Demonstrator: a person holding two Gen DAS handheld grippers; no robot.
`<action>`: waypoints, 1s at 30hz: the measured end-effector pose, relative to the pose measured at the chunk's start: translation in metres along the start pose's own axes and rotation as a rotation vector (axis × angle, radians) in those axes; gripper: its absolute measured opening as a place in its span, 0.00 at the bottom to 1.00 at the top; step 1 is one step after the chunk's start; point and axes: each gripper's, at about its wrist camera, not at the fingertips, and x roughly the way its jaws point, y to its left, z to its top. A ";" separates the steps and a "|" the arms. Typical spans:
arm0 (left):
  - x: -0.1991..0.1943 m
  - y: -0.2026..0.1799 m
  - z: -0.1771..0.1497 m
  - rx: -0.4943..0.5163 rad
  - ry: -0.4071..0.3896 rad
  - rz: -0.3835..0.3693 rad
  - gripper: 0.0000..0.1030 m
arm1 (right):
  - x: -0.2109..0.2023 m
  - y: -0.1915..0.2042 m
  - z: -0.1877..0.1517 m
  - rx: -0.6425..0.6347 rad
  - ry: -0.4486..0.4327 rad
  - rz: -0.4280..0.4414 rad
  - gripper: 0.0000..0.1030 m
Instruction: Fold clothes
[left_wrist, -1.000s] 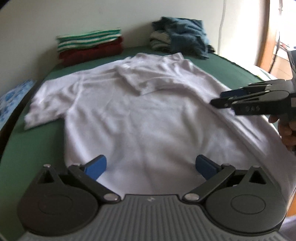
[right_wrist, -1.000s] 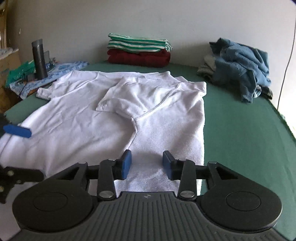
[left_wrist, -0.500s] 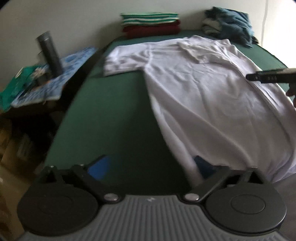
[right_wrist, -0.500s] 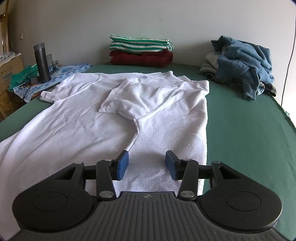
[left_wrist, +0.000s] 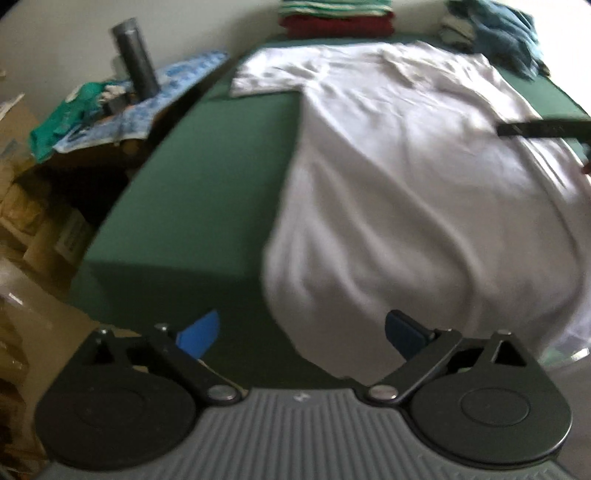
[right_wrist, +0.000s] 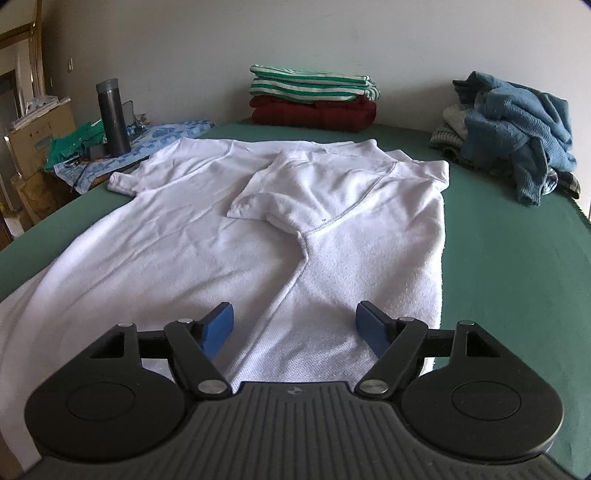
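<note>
White polo shirt (right_wrist: 207, 254) flat on green table (right_wrist: 509, 258) — right side folded in, left sleeve out; both grippers (left_wrist: 301, 332) (right_wrist: 293, 326) spread, empty. Folded stack (right_wrist: 314, 98) behind, blue heap (right_wrist: 517, 129) unfolded.

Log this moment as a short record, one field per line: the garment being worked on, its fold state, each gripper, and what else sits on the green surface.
garment: white shirt, spread flat on the green surface
fold state: right side and sleeve already folded inward; left sleeve spread out
left gripper: open, empty, at the shirt's near left hem corner
right gripper: open, empty, over the near hem
folded stack: striped green-white on dark red, far edge
unfolded pile: blue and pale clothes, far right
</note>
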 end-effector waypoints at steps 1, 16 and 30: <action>0.004 0.007 0.000 -0.034 0.009 -0.011 0.96 | 0.000 0.001 0.000 -0.004 0.001 0.000 0.76; 0.004 0.041 -0.004 -0.077 0.105 -0.020 0.00 | 0.000 0.002 0.001 -0.033 0.017 0.009 0.78; 0.086 0.068 0.168 -0.292 -0.093 -0.241 0.85 | 0.066 0.081 0.133 -0.018 0.048 0.149 0.41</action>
